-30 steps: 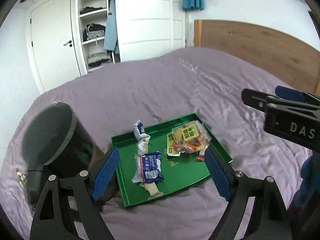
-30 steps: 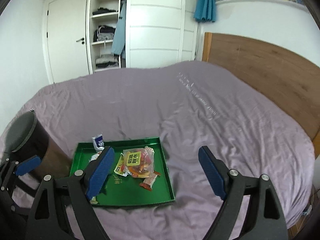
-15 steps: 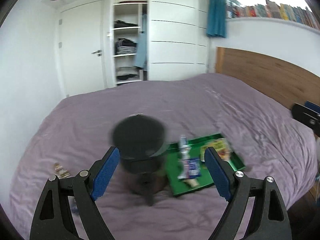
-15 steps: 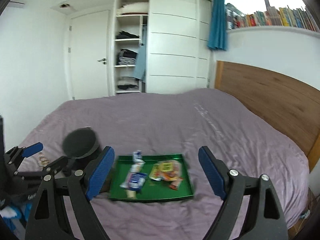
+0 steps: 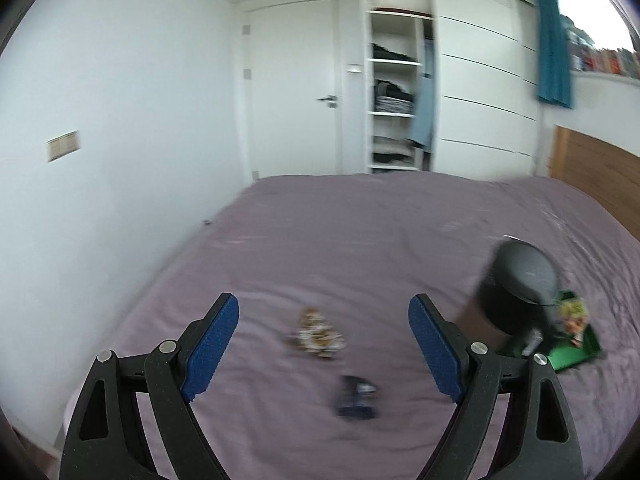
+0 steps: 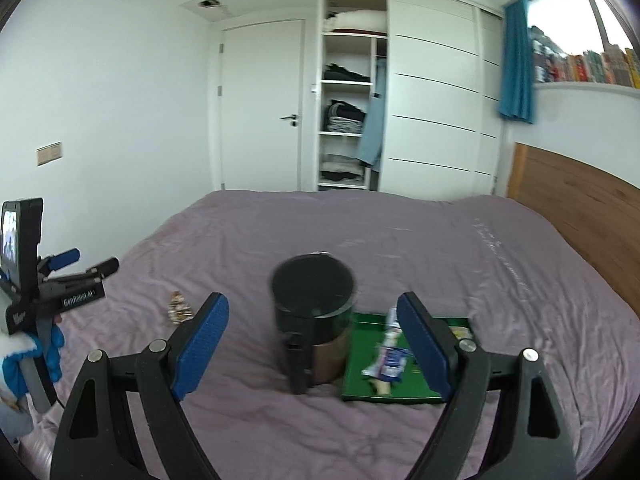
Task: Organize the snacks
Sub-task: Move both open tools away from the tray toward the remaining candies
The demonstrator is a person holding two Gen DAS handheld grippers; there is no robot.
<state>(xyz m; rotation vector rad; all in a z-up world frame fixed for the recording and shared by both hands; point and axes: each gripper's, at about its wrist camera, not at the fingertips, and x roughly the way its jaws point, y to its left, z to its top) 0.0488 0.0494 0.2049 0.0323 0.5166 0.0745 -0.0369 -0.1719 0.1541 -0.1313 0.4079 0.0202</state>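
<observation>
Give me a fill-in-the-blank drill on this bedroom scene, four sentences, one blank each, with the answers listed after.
1. The tray holding snacks is coloured ____.
2. The black bin stands on the purple bed, directly to the ____ of the tray in the right wrist view.
3. The left tool is open and holds ____.
4. Two loose snack packets, one brownish and one dark blue, lie on the ____, outside the tray.

Answers: green; left; nothing; bed
</observation>
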